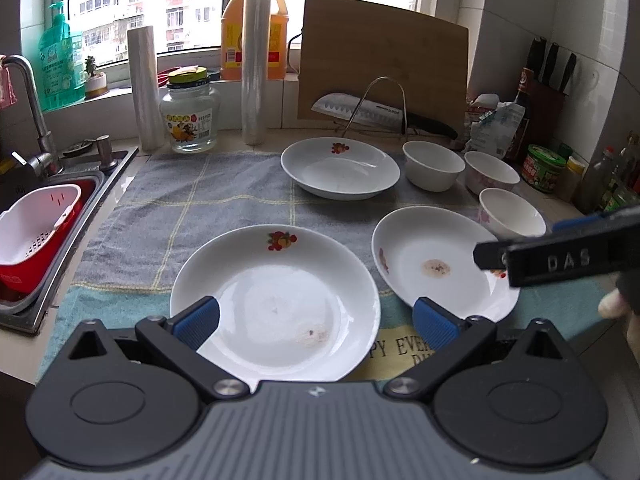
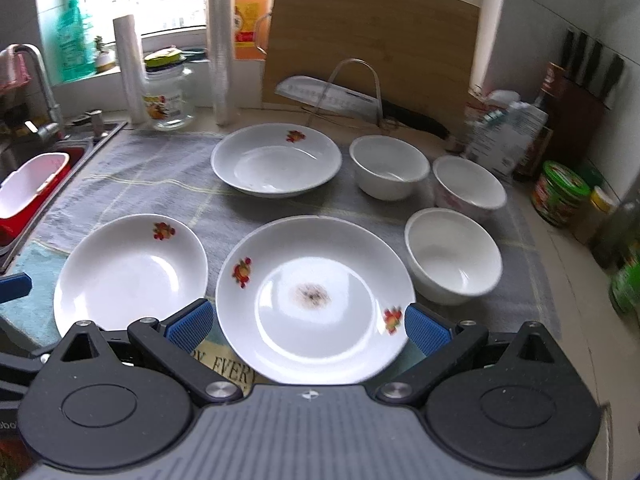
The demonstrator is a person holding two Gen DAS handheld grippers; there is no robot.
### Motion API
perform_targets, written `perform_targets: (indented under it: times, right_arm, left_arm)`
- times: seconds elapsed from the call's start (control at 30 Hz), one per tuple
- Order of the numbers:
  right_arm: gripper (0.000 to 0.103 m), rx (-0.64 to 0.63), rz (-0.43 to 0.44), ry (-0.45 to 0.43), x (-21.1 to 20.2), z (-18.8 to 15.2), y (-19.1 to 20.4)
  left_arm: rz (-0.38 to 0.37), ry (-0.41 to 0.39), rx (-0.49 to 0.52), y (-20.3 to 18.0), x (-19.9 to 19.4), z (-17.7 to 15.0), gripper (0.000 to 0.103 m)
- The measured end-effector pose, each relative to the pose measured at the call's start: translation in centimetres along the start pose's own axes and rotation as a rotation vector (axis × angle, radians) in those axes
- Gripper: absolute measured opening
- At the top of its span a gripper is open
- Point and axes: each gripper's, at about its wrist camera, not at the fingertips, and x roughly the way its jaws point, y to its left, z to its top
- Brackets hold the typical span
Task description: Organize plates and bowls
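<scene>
Three white plates with fruit prints lie on a grey towel [image 1: 224, 200]. My left gripper [image 1: 316, 320] is open and hovers over the near-left plate [image 1: 276, 280], its blue pads [image 1: 198, 320] either side of the near rim. Open as well, my right gripper [image 2: 307, 324] straddles the stained plate [image 2: 316, 280], which also shows as the stained plate [image 1: 432, 256] in the left wrist view. The far plate [image 2: 276, 164] sits behind them. Beside it stand three white bowls [image 2: 388, 166], [image 2: 468, 184], [image 2: 454, 254]. Nothing is held.
A sink [image 1: 24, 308] with a red and white colander [image 1: 36, 232] lies to the left. At the back stand a glass jar [image 1: 190, 116], film rolls [image 1: 254, 64], a cutting board [image 1: 384, 68], a wire rack [image 1: 380, 108] and a knife [image 1: 360, 110]. Jars and bottles [image 2: 560, 194] crowd the right.
</scene>
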Motion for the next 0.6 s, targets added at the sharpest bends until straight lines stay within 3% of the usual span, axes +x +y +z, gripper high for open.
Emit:
perform_targets:
  times: [0.13,0.4,0.6]
  right_arm:
    - [0.103,-0.027,0.044,-0.016,0.9,0.4,-0.4]
    - [0.103,-0.024,0.161,-0.009,3.5,1.8,-1.2]
    - [0.103,-0.040,0.211,0.014,5.1,2.5,-0.2]
  left_arm:
    - [0.007,-0.006,-0.005,0.5,0.1,-0.9,0.102]
    - [0.082,0.072,0.009,1.7,0.2,-3.1,0.102]
    - [0.082,0.114,0.045,2.6,1.4,-4.7,0.102]
